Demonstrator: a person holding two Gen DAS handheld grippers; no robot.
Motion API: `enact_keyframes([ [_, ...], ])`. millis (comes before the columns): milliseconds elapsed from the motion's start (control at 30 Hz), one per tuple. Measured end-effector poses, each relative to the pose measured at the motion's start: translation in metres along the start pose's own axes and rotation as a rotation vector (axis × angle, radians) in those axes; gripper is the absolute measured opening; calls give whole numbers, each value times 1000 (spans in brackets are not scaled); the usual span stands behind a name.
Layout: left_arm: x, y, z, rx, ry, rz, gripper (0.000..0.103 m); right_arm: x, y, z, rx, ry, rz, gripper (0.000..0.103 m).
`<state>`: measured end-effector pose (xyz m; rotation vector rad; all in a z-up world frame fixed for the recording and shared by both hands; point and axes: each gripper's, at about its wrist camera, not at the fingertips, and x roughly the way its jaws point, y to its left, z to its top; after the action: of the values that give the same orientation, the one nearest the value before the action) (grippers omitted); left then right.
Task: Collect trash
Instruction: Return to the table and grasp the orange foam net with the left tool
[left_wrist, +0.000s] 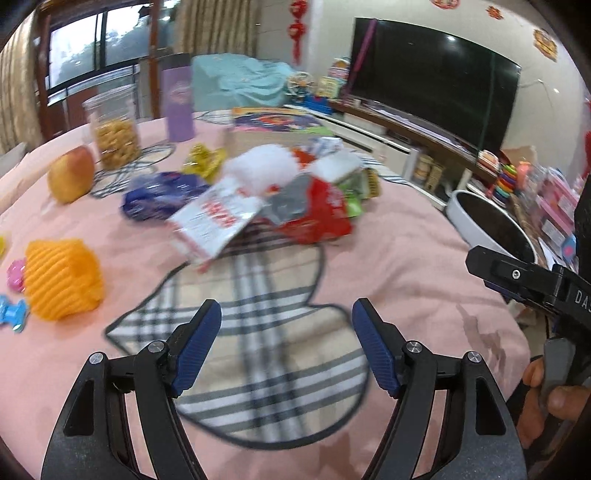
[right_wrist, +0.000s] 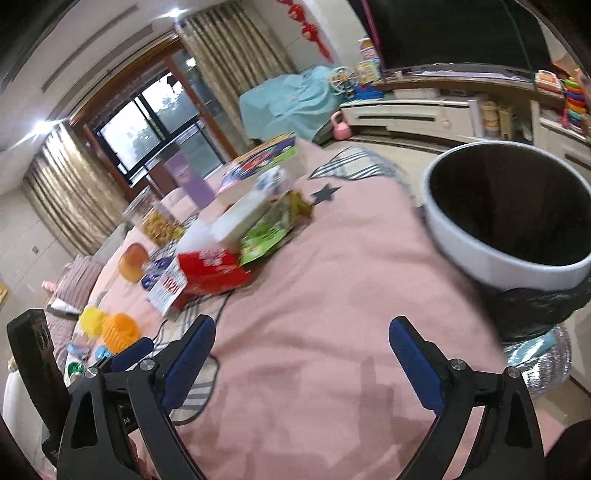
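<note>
A pile of trash lies on the pink tablecloth (left_wrist: 388, 266): a white and red wrapper (left_wrist: 218, 218), a red bag (left_wrist: 317, 214), a blue bag (left_wrist: 159, 195), a green packet (right_wrist: 269, 232) and a yellow wrapper (left_wrist: 203, 160). The red bag also shows in the right wrist view (right_wrist: 210, 273). A white bin with a black liner (right_wrist: 509, 221) stands at the table's right edge; it also shows in the left wrist view (left_wrist: 487, 218). My left gripper (left_wrist: 286, 317) is open and empty, short of the pile. My right gripper (right_wrist: 301, 332) is open and empty, between pile and bin.
An apple (left_wrist: 70, 179), a jar of snacks (left_wrist: 114, 129), a purple bottle (left_wrist: 179, 99), an orange foam net (left_wrist: 62, 278) and small toys (left_wrist: 14, 295) sit on the left. A colourful box (left_wrist: 273, 122) lies behind the pile. A TV and shelves stand beyond.
</note>
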<state>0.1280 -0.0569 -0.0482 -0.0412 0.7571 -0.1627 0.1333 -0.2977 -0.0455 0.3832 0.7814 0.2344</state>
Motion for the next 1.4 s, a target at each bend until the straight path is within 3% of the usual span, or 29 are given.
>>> enact_keyframes([
  [600,-27,97,-20,-162,-21,154,75,39,62,-14,-71,56,80,96],
  [933,-40,144,-16,-223,-54,226,78,67,107,-19,-97,102,145,96],
  [1200,-27,174,-10,-231,-28,237,80,107,144,-17,-85,155,173,93],
  [1400,-14,190,-6,-246,-17,199,80,136,157,-5,-36,180,175,91],
])
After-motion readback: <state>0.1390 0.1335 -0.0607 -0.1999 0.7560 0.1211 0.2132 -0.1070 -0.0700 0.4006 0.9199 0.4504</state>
